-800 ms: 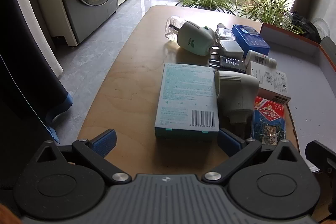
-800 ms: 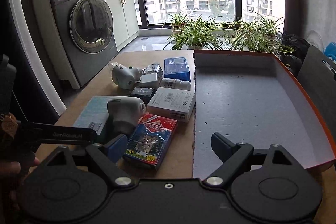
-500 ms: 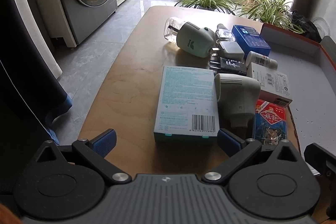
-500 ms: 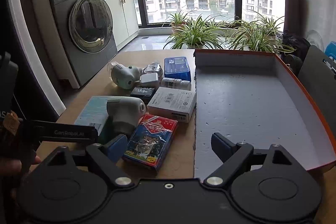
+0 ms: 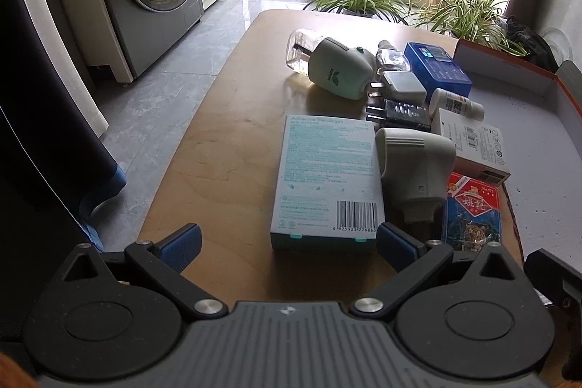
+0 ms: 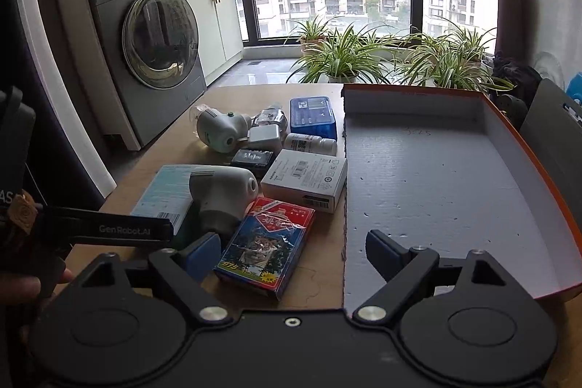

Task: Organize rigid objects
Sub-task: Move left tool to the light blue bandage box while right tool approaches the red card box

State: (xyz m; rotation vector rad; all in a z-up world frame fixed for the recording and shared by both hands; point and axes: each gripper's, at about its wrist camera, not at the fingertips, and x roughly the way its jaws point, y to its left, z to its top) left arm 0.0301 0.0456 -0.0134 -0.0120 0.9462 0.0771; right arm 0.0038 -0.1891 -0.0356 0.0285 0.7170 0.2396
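Wooden worktop [image 5: 232,148] carrying clutter beside orange tray [image 6: 454,177]. Left gripper [image 5: 287,240] hovering, fingers spread, before bandage box [image 5: 327,177]; right gripper [image 6: 293,250] fingers spread, straddling card pack [image 6: 265,242].

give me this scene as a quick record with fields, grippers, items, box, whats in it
left gripper: open, holding nothing, facing the teal bandage box
right gripper: open, holding nothing, above the playing cards
clutter: grey plug-in device, white carton, blue box, all on the wooden table
orange-edged tray: beside the clutter, nothing seen in it
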